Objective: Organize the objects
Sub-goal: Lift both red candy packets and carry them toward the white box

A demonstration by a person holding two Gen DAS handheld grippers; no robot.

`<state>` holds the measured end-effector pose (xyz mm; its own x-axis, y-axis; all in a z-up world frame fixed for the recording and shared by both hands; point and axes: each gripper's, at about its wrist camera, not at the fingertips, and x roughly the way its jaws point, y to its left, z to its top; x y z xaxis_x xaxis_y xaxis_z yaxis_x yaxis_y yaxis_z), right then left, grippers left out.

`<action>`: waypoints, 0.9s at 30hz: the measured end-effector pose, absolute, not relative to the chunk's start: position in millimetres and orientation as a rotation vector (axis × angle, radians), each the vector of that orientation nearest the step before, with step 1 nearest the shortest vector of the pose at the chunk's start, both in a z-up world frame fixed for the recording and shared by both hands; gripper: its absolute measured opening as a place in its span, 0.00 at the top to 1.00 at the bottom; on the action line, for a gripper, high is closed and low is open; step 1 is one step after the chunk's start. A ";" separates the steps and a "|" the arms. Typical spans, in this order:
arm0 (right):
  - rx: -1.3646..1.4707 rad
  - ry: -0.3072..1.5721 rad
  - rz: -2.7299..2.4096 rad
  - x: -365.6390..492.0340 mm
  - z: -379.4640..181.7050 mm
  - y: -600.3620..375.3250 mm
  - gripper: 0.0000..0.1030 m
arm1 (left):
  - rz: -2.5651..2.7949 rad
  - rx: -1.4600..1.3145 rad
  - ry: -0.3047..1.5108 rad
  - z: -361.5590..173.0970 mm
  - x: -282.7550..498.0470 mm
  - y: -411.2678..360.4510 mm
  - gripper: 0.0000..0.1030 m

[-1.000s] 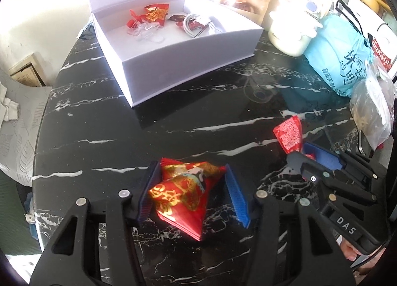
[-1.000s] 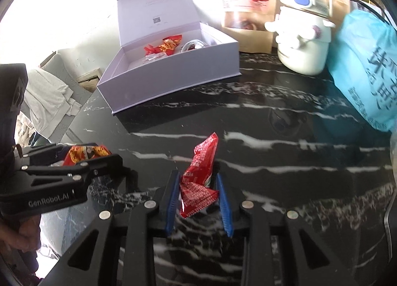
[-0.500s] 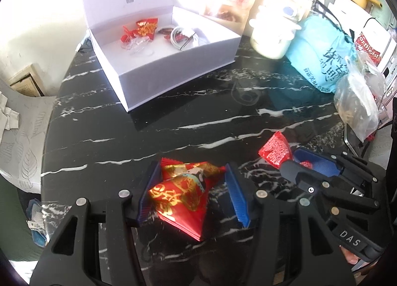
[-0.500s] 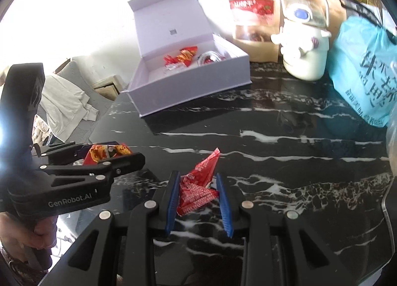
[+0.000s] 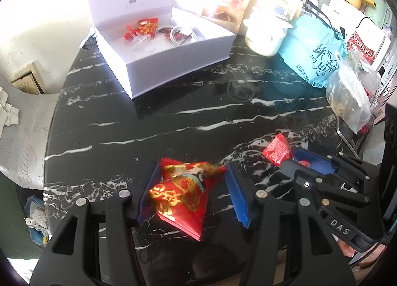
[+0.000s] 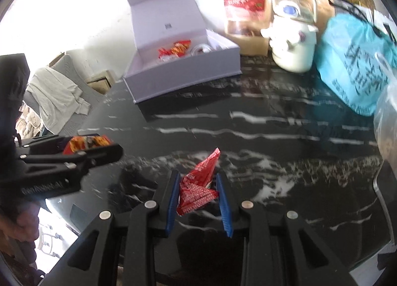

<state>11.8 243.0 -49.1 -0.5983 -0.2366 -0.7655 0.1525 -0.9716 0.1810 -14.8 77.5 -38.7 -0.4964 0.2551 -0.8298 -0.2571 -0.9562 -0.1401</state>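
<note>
Left tool pinches red-gold snack packet between its 2 blue pads, above black marble surface. Right tool grips small red packet, just beside left tool. Ahead of both: open white box holding similar packets.

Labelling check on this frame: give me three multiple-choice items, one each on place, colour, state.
1. Where is the open white box?
A. far side of the black marble table
B. on the floor
C. on top of the blue bag

2. What colour is the bag beside the white kettle?
A. green
B. light blue
C. yellow

3. What does the left gripper hold?
A. nothing
B. a spoon
C. a red-and-gold packet

Key: 1 A, the box stands on the tabletop beyond both grippers. 2 B, blue with dark print. 3 C, the packet sits between both blue fingers.
</note>
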 end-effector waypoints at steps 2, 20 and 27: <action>1.306 -0.166 -2.627 11.2 -54.9 248.8 0.71 | 2.470 -1.399 -0.003 -42.8 -18.3 77.4 0.49; 1.422 0.126 -2.596 1.8 -67.2 231.7 0.74 | 2.367 -1.523 0.050 -65.5 -40.3 80.5 0.49; 1.371 -0.056 -2.507 -8.2 -67.0 241.9 0.75 | 2.345 -1.530 0.043 -65.1 -44.0 83.4 0.49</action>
